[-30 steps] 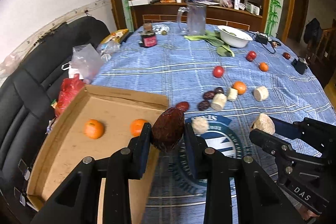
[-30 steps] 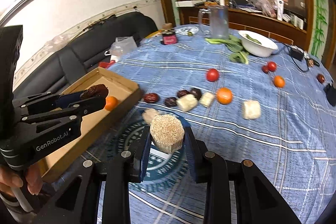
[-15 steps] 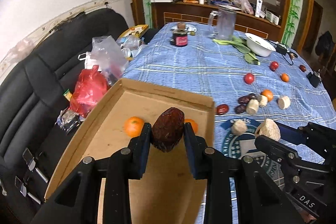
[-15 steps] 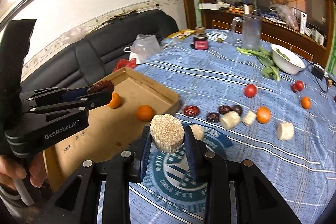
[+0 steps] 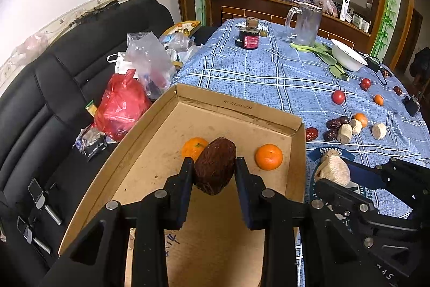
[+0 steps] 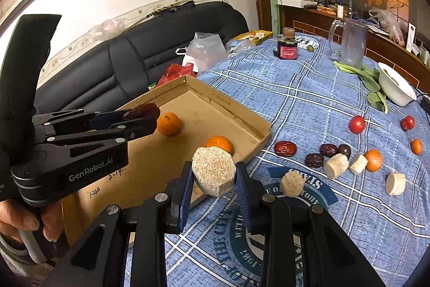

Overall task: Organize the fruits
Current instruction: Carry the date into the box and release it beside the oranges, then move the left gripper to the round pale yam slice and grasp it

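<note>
My left gripper is shut on a dark red date and hangs over the cardboard tray, between two oranges lying in it. The right wrist view shows the same gripper from the side with the date at its tip. My right gripper is shut on a pale sugarcane chunk, held above the tray's right wall. More dates, cane pieces, oranges and tomatoes lie on the blue cloth.
A glass mug, a dark jar, greens and a white bowl stand at the table's far end. Left of the table is a black sofa with plastic bags. A hand holds the left gripper.
Both grippers have moved left with their loads: the date now hangs well inside the tray, and the cane chunk has come from over the cloth's emblem to the tray's right wall.
</note>
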The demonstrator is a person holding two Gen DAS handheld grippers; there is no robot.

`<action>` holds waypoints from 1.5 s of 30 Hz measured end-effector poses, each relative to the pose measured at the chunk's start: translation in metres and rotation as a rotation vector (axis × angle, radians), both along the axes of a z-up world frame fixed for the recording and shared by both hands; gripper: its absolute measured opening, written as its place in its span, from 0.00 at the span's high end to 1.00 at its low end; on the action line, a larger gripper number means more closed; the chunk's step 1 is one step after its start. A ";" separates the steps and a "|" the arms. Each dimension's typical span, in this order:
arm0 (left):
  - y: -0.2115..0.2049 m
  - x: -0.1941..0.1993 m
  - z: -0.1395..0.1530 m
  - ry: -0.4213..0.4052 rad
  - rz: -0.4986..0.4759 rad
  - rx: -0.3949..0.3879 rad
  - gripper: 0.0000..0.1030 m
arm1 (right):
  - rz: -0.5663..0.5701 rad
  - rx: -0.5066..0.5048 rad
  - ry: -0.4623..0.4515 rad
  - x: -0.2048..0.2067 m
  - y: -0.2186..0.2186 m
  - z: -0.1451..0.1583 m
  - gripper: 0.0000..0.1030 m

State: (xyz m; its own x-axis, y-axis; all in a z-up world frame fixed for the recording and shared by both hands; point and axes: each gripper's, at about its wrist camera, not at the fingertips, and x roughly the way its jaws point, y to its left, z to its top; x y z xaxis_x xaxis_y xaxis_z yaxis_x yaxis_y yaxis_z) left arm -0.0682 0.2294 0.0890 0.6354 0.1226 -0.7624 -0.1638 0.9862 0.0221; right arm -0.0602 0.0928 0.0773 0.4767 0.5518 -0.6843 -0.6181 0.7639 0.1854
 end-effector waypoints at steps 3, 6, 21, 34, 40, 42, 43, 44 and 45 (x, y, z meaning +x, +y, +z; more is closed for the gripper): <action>0.005 0.001 -0.003 0.008 0.006 -0.007 0.71 | 0.012 0.004 0.010 0.002 0.007 -0.002 0.67; 0.010 0.001 -0.006 0.017 0.015 -0.020 0.71 | 0.029 0.001 0.015 0.004 0.015 -0.003 0.67; 0.024 0.005 -0.024 0.076 0.050 -0.028 0.71 | 0.128 -0.071 0.067 0.017 0.060 -0.034 0.67; 0.034 0.011 -0.042 0.147 0.121 -0.016 0.43 | 0.158 -0.104 0.053 0.019 0.076 -0.051 0.62; 0.033 -0.001 -0.025 0.082 0.154 -0.031 0.23 | 0.123 -0.053 0.038 0.011 0.054 -0.034 0.42; 0.023 -0.005 -0.017 0.053 0.145 -0.016 0.23 | 0.102 -0.032 0.025 0.008 0.040 -0.025 0.42; 0.019 -0.007 -0.014 0.041 0.140 -0.011 0.23 | 0.090 -0.021 0.019 0.007 0.033 -0.022 0.42; 0.013 -0.009 -0.010 0.028 0.131 -0.008 0.23 | 0.077 -0.009 0.010 0.005 0.023 -0.017 0.42; 0.007 -0.011 -0.006 0.010 0.119 -0.008 0.22 | 0.067 -0.008 0.001 0.005 0.016 -0.013 0.41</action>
